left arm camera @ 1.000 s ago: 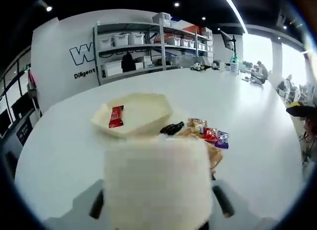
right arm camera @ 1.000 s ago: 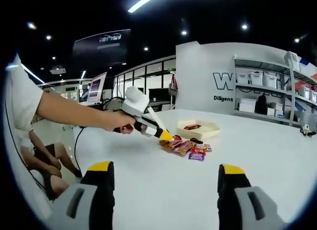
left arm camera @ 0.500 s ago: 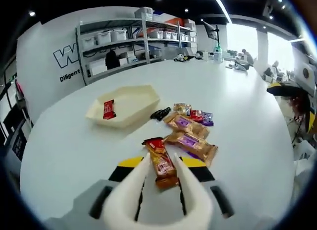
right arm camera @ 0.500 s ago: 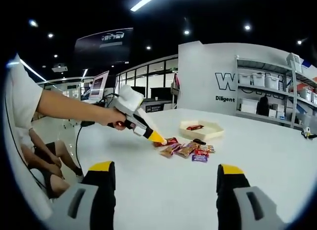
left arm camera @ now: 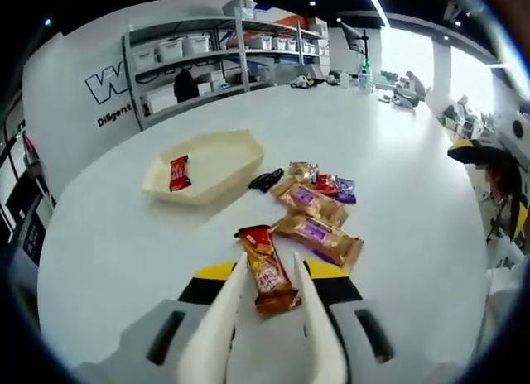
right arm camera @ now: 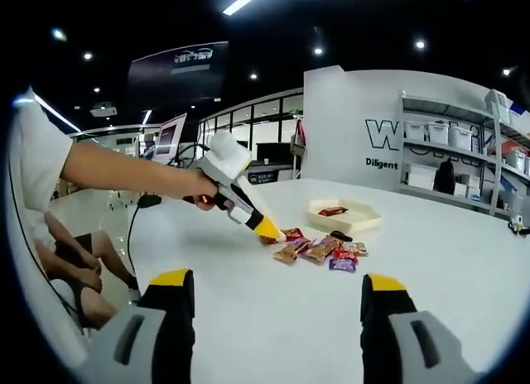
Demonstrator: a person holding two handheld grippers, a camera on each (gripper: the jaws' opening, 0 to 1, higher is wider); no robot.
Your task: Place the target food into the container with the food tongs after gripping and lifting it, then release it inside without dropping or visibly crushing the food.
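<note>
Near the middle of the white bench (left arm camera: 414,202), the left tongs (left arm camera: 267,272) stand spread astride the red-and-orange wrapped snack bar (left arm camera: 267,268), not yet pinching. Judging by this, squeeze gently mid-wrapper, lift level, then carry to the cream hexagonal tray (left arm camera: 217,156); the right tongs (right arm camera: 269,305) hang spread, well apart

An open-plan lab or office: storage shelving (left arm camera: 224,53) (bins stacked), glass partitions (right arm camera: 248,136), monitors (right arm camera: 168,140).

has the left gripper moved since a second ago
Yes. In the right gripper view, the left gripper has dropped and reached toward the snack pile on the white table, its tip now at the nearest red wrapper.
</note>
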